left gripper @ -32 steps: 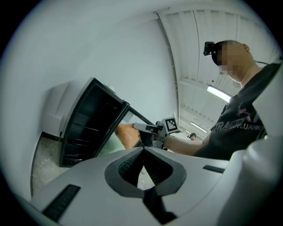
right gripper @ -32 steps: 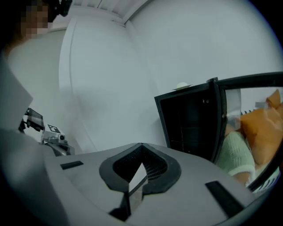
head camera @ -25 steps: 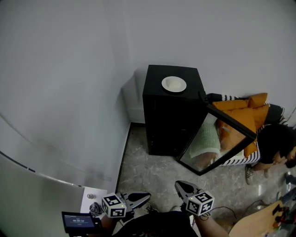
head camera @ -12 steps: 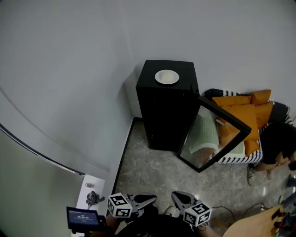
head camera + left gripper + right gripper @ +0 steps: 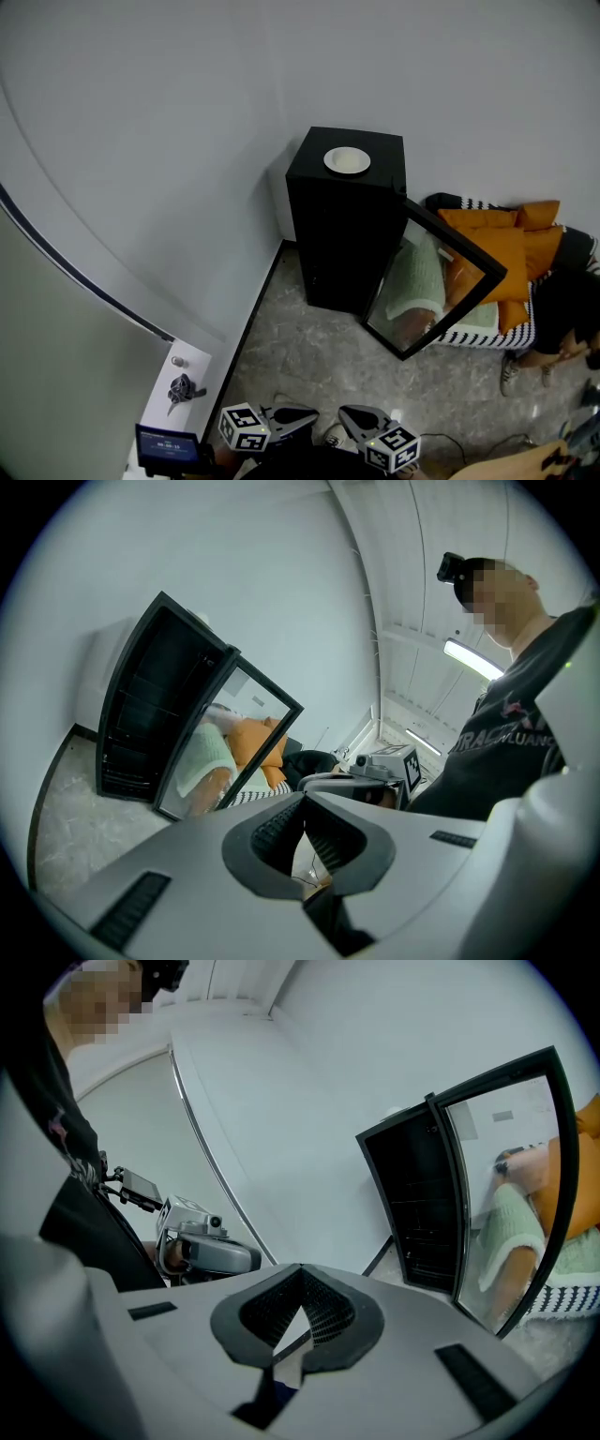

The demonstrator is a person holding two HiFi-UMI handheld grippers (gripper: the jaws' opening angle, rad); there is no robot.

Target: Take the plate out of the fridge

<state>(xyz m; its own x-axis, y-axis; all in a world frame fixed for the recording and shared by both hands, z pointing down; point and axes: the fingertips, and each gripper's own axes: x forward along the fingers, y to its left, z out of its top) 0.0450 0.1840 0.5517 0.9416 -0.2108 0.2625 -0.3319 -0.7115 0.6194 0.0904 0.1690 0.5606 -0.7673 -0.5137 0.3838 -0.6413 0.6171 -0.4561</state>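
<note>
A white plate (image 5: 347, 160) rests on top of the small black fridge (image 5: 339, 234), which stands against the wall. Its glass door (image 5: 436, 281) hangs open to the right. Both grippers are far from the fridge, at the bottom edge of the head view. My left gripper (image 5: 309, 413) and right gripper (image 5: 345, 413) are shut with nothing between the jaws. The left gripper view shows the fridge (image 5: 150, 714) and its door (image 5: 239, 747) beyond the shut left gripper (image 5: 305, 795). The fridge (image 5: 412, 1204) also stands beyond the shut right gripper (image 5: 302, 1270).
A striped sofa with orange cushions (image 5: 497, 246) sits right of the fridge, and a person (image 5: 562, 300) is beside it. A white ledge (image 5: 187, 370) at the lower left carries a small dark object (image 5: 180, 387). A small screen (image 5: 167, 445) is near my left gripper. The floor is grey stone.
The head view has shifted, so the fridge sits higher and slightly smaller in frame. Both grippers have dropped toward the bottom edge. Their jaws have stayed shut.
</note>
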